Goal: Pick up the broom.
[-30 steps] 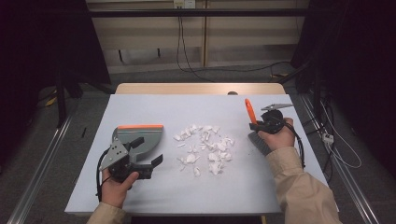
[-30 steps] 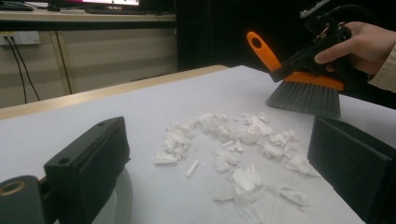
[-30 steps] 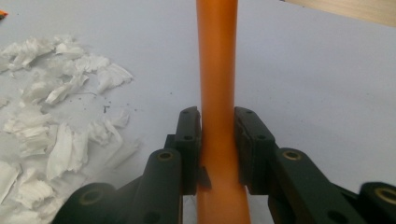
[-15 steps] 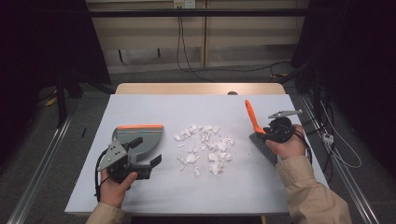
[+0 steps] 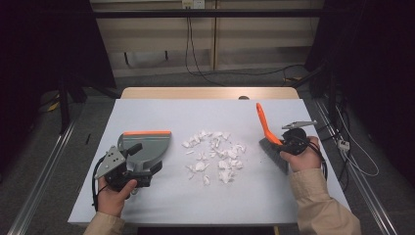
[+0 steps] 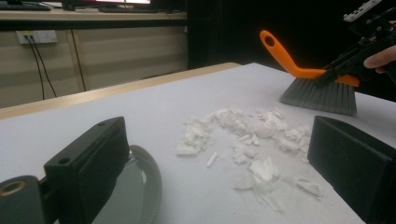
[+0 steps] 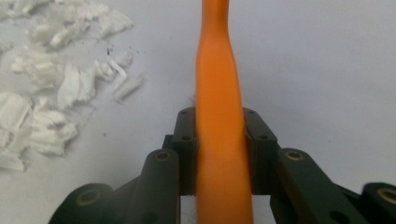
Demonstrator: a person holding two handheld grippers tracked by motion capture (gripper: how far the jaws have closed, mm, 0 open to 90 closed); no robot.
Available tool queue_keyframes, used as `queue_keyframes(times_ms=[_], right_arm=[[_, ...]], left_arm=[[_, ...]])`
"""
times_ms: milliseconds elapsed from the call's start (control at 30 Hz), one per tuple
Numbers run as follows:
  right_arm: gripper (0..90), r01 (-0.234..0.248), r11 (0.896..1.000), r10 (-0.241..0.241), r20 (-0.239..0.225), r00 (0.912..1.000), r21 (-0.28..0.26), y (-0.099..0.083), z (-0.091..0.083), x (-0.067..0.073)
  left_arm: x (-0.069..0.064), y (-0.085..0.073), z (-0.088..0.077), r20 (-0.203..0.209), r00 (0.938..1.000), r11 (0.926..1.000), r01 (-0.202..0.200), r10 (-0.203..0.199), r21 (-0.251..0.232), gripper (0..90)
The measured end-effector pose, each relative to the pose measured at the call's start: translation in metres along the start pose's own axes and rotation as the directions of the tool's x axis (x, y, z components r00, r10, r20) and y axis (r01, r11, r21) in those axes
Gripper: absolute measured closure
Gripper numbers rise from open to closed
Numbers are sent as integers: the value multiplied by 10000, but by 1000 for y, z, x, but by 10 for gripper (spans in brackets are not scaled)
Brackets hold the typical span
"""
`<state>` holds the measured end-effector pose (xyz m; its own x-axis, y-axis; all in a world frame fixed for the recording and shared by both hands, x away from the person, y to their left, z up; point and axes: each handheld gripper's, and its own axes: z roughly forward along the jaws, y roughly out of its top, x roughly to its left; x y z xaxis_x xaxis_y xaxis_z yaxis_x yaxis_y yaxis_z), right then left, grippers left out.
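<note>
Right gripper [image 5: 285,143]: fingers clamped on the orange brush [image 5: 266,132], bristles on the desk [image 5: 195,110] just right of the paper scraps [image 5: 215,154]. Left gripper [image 5: 128,164]: fingers open, over the grey dustpan [image 5: 147,144] at near left.

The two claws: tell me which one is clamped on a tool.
The right claw: it is shut on the orange brush handle, bristles resting on the table. The left claw stands open by the dustpan, its fingers apart around nothing.

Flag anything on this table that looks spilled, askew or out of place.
White paper scraps lie scattered loose across the middle of the table, between the dustpan and the brush that the right gripper clamps by its orange handle. Nothing else looks askew or damaged.
</note>
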<state>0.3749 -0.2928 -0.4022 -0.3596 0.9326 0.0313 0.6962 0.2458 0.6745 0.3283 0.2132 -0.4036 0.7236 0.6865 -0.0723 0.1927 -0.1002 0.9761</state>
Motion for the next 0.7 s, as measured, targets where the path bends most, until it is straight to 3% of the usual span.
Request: queue_keyframes(times_ms=[133, 233, 467, 500, 700], right_arm=[[716, -138, 9969, 111, -348, 9993, -774, 10, 9, 6], [716, 173, 9979, -178, -76, 9998, -619, 23, 15, 15], [716, 563, 9939, -611, -484, 9970, -950, 46, 27, 31], [716, 548, 9920, -626, -663, 9958, -1137, 51, 30, 32], [716, 563, 9908, -655, -712, 9953, -1233, 59, 38, 28]], left_arm=[[4, -2, -3, -113, 9999, 10000, 94, -94, -17, 50], [7, -3, -5, -166, 9999, 10000, 5, -4, 53, 50], [11, -6, -9, -262, 9995, 9999, 164, -164, 14, 50], [11, -6, -10, -293, 9995, 9999, 137, -136, 40, 50], [15, -9, -13, -378, 9989, 9996, 275, -274, 42, 50]])
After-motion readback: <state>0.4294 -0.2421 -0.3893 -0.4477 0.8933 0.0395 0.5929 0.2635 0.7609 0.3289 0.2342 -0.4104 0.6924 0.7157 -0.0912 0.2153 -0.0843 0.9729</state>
